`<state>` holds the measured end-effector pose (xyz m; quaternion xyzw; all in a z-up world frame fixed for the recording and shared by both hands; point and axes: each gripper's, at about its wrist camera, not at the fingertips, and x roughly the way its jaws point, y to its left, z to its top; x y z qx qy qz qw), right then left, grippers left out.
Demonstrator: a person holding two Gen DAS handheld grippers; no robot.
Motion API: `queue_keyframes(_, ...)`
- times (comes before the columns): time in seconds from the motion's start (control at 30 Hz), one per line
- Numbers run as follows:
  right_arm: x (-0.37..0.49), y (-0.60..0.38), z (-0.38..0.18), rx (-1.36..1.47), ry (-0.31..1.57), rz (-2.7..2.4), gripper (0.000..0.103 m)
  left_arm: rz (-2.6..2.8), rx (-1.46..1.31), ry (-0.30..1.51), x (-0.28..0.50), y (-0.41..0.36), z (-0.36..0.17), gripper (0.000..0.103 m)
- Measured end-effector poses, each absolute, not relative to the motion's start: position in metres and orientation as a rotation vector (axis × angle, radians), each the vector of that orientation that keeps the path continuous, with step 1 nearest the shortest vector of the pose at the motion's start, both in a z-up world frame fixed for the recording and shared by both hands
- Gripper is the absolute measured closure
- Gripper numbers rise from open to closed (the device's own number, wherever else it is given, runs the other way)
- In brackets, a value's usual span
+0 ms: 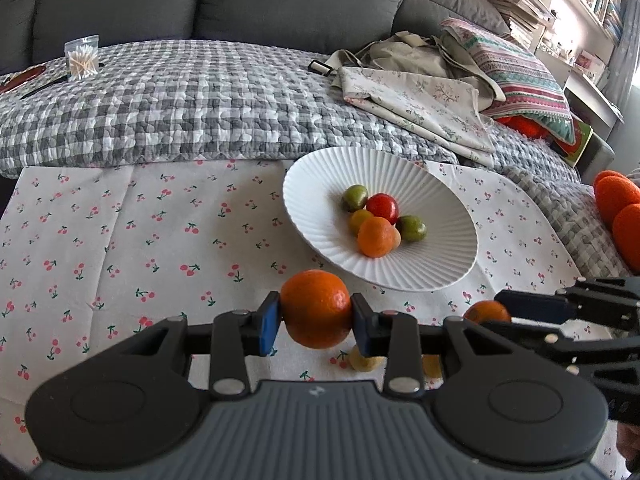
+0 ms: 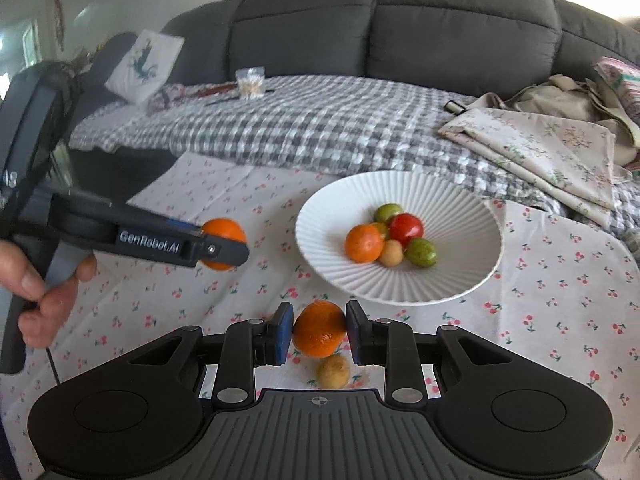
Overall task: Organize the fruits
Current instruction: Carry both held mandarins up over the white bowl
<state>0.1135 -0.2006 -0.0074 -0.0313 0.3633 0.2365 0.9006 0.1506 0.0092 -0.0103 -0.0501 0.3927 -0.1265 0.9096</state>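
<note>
My left gripper [image 1: 316, 320] is shut on a large orange [image 1: 316, 308], held above the cherry-print cloth [image 1: 120, 240]. The same gripper [image 2: 222, 246] shows from the side in the right wrist view, with the large orange [image 2: 222, 230] in it. My right gripper [image 2: 319, 334] is shut on a smaller orange [image 2: 319, 332], seen in the left wrist view as the smaller orange [image 1: 486, 312]. Under it a small tan fruit [image 2: 333, 370] lies on the cloth. The white ribbed plate [image 2: 460, 232] holds an orange, a red fruit, green ones and a tan one.
A grey checked quilt [image 1: 180, 100] covers the sofa seat behind the cloth. Folded floral fabric [image 1: 424, 104] and a striped pillow lie at the right. A clear box of cotton swabs [image 1: 82, 58] stands at the back left. A hand [image 2: 36, 292] holds the left gripper's handle.
</note>
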Motion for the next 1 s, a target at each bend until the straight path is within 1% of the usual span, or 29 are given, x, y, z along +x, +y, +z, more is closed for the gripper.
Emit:
queue_keyframes(0.53,0.122,-0.235,0.009,0.049,0.702,0.414,0.076,-0.270,-0.101,0.748,0.159,0.006,-0.002,0.068)
queue_keyframes(0.77,0.135,-0.247,0.006,0.092,0.705,0.362,0.076,-0.292,-0.093,0.715,0.171,-0.002,0.000,0.068)
queue_keyframes(1.0,0.154,-0.250,-0.005,0.109,0.713,0.305,0.076,-0.308,-0.078,0.696,0.197,-0.012,-0.010,0.068)
